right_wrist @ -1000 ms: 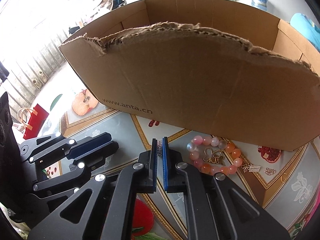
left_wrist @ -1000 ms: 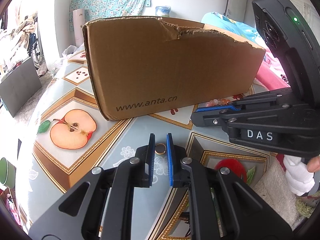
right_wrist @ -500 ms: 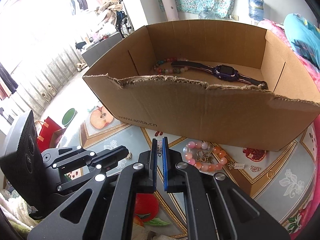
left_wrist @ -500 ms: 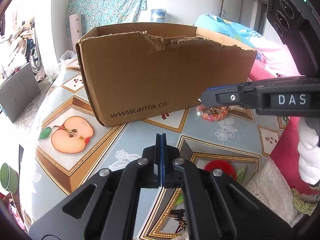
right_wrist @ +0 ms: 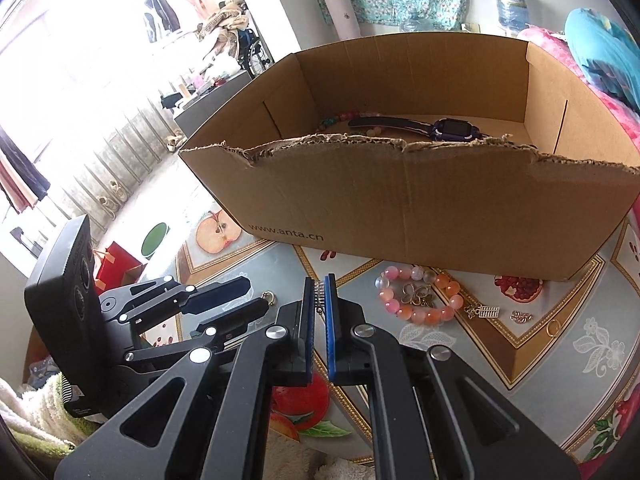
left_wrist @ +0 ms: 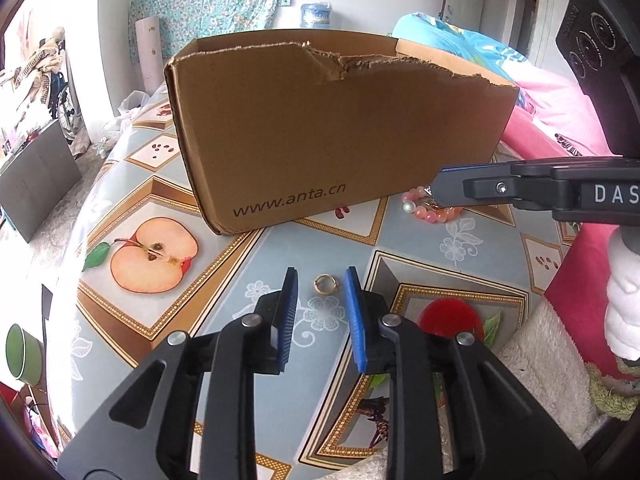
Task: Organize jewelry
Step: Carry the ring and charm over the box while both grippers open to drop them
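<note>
A gold ring (left_wrist: 325,283) lies flat on the table between the tips of my open left gripper (left_wrist: 320,280); it also shows in the right wrist view (right_wrist: 269,298). My right gripper (right_wrist: 319,290) is shut on a small silver jewelry piece (right_wrist: 320,291), held above the table in front of the cardboard box (right_wrist: 420,200). The box (left_wrist: 336,136) holds a purple watch (right_wrist: 448,128) and a bead bracelet (right_wrist: 340,117). A pink bead bracelet (right_wrist: 420,294) with a brass charm lies on the table before the box, with small charms (right_wrist: 482,311) to its right.
The table (left_wrist: 460,248) has a fruit-print cloth. A white towel (left_wrist: 552,352) lies at its right edge. A green cup (left_wrist: 20,354) stands low on the left. Bedding (left_wrist: 560,96) lies behind the box at the right.
My left gripper was shut half a second ago and is now open, with the gold ring lying on the table between its tips. My right gripper has risen, still shut on the silver piece.
</note>
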Demonstrator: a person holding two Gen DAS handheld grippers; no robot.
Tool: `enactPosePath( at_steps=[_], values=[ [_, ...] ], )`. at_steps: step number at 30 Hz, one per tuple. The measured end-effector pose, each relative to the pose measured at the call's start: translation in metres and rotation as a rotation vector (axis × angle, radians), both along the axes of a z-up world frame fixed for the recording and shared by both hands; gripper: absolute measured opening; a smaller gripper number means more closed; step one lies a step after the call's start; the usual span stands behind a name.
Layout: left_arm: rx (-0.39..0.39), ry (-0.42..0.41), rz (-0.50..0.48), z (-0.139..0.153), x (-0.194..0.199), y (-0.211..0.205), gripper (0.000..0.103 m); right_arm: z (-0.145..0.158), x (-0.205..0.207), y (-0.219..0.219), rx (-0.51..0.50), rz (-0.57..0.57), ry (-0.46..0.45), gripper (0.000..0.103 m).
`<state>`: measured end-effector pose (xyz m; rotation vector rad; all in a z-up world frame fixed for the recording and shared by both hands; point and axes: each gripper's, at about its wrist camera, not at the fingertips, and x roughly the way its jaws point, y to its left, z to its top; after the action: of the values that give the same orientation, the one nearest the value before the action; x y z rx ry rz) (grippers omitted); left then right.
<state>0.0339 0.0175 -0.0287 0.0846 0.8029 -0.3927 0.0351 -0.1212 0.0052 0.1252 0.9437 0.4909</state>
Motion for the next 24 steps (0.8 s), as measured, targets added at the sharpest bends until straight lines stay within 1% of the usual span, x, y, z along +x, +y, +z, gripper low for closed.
enactPosePath(
  at_steps=[2,5,6,7,9,16,19,22,24],
  values=[
    [0.012,0.005,-0.014,-0.003,0.004,-0.005,0.022,-0.003,0.001,-0.001,0.006,-0.002,0.003,0.005],
    [0.065,-0.019,-0.039,-0.004,0.007,-0.015,0.022,-0.007,0.002,-0.003,0.014,-0.004,0.014,0.005],
    [0.084,-0.025,-0.045,-0.005,0.007,-0.019,0.021,-0.008,0.002,-0.003,0.016,-0.004,0.016,0.005],
    [0.096,-0.03,-0.051,-0.005,0.008,-0.021,0.017,-0.009,0.003,-0.004,0.018,-0.004,0.018,0.005],
    [0.099,-0.029,-0.057,-0.005,0.01,-0.023,0.011,-0.011,0.003,-0.005,0.025,-0.007,0.02,0.005],
    [0.119,-0.039,-0.057,-0.005,0.01,-0.026,0.011,-0.01,0.003,-0.007,0.043,-0.015,0.005,0.005],
    [0.121,-0.046,-0.049,-0.002,0.003,-0.022,0.011,-0.007,0.0,-0.009,0.047,-0.012,-0.007,0.005],
    [0.104,-0.061,-0.041,0.007,-0.004,-0.018,0.011,-0.001,-0.005,-0.011,0.048,-0.008,-0.025,0.005],
    [0.087,-0.083,-0.038,0.018,-0.009,-0.014,0.011,0.008,-0.008,-0.013,0.055,-0.001,-0.044,0.005]
  ],
)
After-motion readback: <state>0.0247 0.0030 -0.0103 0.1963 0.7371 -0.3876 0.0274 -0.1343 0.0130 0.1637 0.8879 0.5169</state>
